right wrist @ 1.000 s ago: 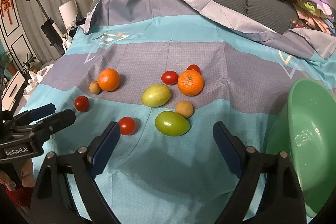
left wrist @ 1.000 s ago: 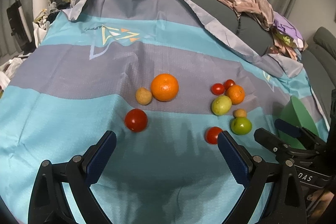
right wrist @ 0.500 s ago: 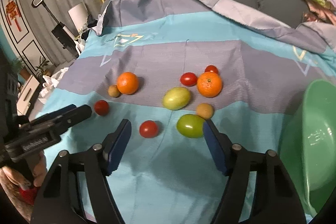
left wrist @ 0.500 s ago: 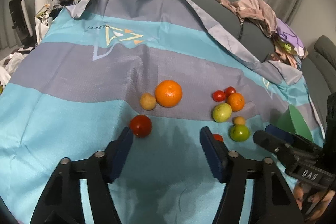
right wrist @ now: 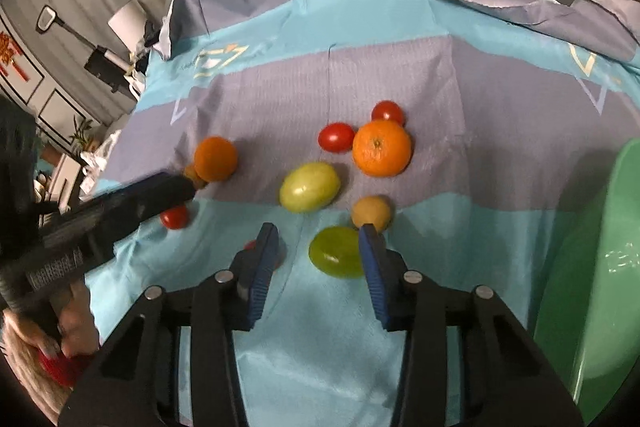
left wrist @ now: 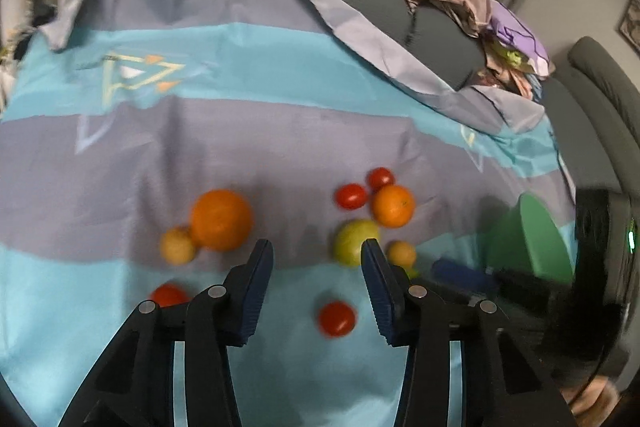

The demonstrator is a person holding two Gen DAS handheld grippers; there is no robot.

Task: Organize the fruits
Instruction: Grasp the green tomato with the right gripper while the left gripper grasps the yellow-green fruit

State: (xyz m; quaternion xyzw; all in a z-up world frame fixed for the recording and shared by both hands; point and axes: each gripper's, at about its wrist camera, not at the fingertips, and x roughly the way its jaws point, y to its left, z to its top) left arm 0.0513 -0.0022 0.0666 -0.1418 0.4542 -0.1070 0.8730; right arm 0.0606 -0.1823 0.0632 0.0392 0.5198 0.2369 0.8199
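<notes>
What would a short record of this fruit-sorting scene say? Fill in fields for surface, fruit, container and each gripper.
surface: striped blue and grey cloth
fruit: two oranges, green fruits, red tomatoes, small brown fruits, all loose on the cloth
container: green bowl, at the right, no fruit visible in it
left gripper: jaws closing, holding nothing
right gripper: jaws closing, green fruit by its right finger

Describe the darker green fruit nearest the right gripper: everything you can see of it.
The darker green fruit is a smooth, glossy oval, bright green with a pale highlight, lying on its side on the turquoise band of the striped cloth. It sits between the right gripper's closing jaws, close to the right-hand pad; contact is unclear. A small tan fruit lies just behind it, a paler green one further back.
</notes>
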